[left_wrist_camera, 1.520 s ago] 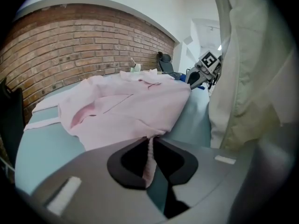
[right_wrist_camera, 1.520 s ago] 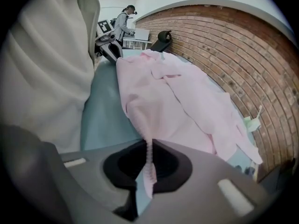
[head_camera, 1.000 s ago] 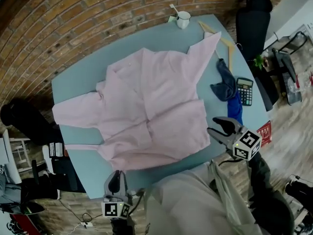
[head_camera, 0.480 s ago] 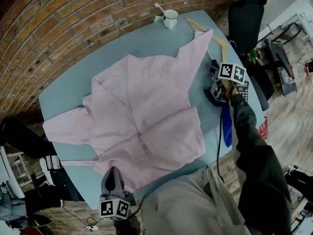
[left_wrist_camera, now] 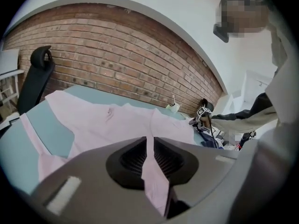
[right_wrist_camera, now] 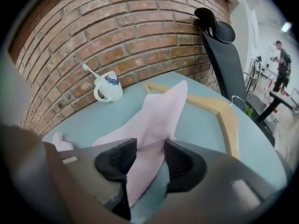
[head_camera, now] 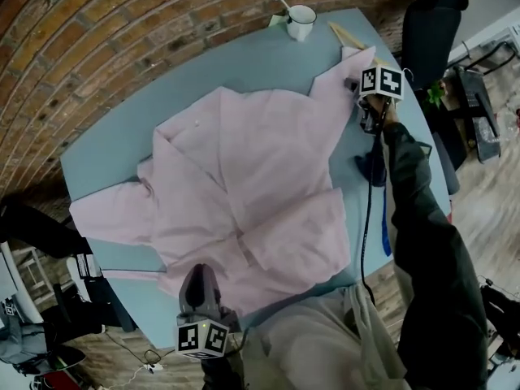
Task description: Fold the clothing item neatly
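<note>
Head view looks down on a room with a brick wall (right_wrist_camera: 117,22) behind a big blue-green table (head_camera: 122,128). A pink shirt (head_camera: 244,177) lies spread out over the middle of the table, and it covers most of the top. One arm of the shirt reaches to the table's left edge. The other arm, the sleeve (right_wrist_camera: 159,111), points to the far right corner. A black chair (head_camera: 431,23) stands past that corner, near the wall. A wooden hanger (right_wrist_camera: 224,115) lies on the table just beside the sleeve's end. A dark blue cloth (head_camera: 372,169) sits near the right edge, partly behind the person's arm. A white mug (head_camera: 301,21) stands at the far edge, close to the wall. The left gripper (left_wrist_camera: 150,146) is at the near edge, and its jaws are almost shut and easing apart a little, with the shirt's bottom edge pinched between them. The right gripper (right_wrist_camera: 150,148) is over the sleeve with its jaws apart, and the sleeve lies between them.
</note>
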### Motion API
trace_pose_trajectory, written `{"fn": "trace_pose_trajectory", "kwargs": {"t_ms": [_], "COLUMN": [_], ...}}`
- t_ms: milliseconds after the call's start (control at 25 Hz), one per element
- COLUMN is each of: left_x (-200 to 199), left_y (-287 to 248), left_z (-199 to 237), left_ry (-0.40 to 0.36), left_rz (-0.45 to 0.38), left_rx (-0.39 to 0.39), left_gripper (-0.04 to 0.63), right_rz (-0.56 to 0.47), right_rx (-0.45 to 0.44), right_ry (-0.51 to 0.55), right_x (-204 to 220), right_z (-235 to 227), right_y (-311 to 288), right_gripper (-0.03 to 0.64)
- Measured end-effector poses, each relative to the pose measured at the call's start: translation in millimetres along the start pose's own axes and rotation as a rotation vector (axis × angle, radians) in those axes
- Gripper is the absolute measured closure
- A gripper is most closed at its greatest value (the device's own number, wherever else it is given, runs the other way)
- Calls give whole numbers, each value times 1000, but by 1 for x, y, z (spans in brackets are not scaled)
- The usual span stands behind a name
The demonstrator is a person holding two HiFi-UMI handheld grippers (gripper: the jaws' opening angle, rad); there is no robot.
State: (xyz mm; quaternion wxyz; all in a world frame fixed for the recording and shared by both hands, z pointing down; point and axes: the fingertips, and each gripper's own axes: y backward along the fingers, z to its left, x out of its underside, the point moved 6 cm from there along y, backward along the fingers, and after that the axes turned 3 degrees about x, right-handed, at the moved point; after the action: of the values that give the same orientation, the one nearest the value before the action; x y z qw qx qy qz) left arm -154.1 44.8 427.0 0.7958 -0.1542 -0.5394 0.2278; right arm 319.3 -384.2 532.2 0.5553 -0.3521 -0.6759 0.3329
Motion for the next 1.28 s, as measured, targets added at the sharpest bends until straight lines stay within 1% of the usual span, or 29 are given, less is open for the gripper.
{"fn": "trace_pose_trajectory", "kwargs": {"t_ms": [120, 160, 240, 280, 320, 400, 440, 480, 560, 640, 720, 760, 840, 960, 1080, 1160, 1200, 1240, 1280], "left_x": [-4, -5, -7, -7, -6, -1, -1, -1, -5, -10, -12, -13, -15, -16, -16, -18, -18, -19, -19], "left_y": [-8, -9, -12, -13, -15, -18, -19, -20, -20, -15, -8, -4, 4, 12, 21, 26, 28, 30, 32], "left_z": [1, -1, -4, -4, -2, 1, 0, 0, -3, -2, 4, 8, 17, 32, 42, 45, 46, 46, 47], "left_ry": [0, -1, -2, 0, 3, 9, 8, 5, -2, -1, 3, 3, 3, 10, 15, 18, 19, 19, 19], "left_rz": [-8, -3, 15, 21, 22, 15, 11, 8, 4, 2, -4, -8, -20, -55, -82, -94, -98, -102, -104], "left_rx": [-3, 1, 4, 5, 8, 19, 23, 26, 24, 9, -8, -18, -39, -59, -76, -84, -85, -83, -79], "left_gripper": [540, 540, 540, 540, 540, 540, 540, 540, 540, 540, 540, 540, 540, 540, 541, 541, 541, 541, 541], "right_rz": [17, 17, 25, 35, 49, 65, 59, 43, -26, -143, -274, -341, -469, -607, -719, -746, -735, -705, -657], "right_rx": [25, 23, 9, 10, 16, 4, -16, -27, 5, 28, -6, -29, -71, -91, -105, -150, -185, -231, -288], "right_ry": [85, 79, 34, 38, 73, 191, 259, 331, 465, 534, 601, 669, 874, 1263, 1630, 1850, 1951, 2043, 2120], "right_x": [-1, 2, 9, 10, 9, 7, 6, 7, 7, 7, 11, 16, 32, 77, 144, 193, 218, 242, 265], "right_z": [5, 2, -8, -9, -8, 2, 9, 16, 25, 38, 62, 78, 120, 192, 245, 267, 273, 275, 274], "right_y": [4, 7, 10, 9, 7, 3, 2, 2, 11, 33, 67, 88, 136, 198, 222, 223, 222, 220, 220], "right_gripper": [437, 437, 437, 437, 440, 447, 522, 581, 588, 589, 591, 591, 591, 589, 589, 589, 586, 571, 519]}}
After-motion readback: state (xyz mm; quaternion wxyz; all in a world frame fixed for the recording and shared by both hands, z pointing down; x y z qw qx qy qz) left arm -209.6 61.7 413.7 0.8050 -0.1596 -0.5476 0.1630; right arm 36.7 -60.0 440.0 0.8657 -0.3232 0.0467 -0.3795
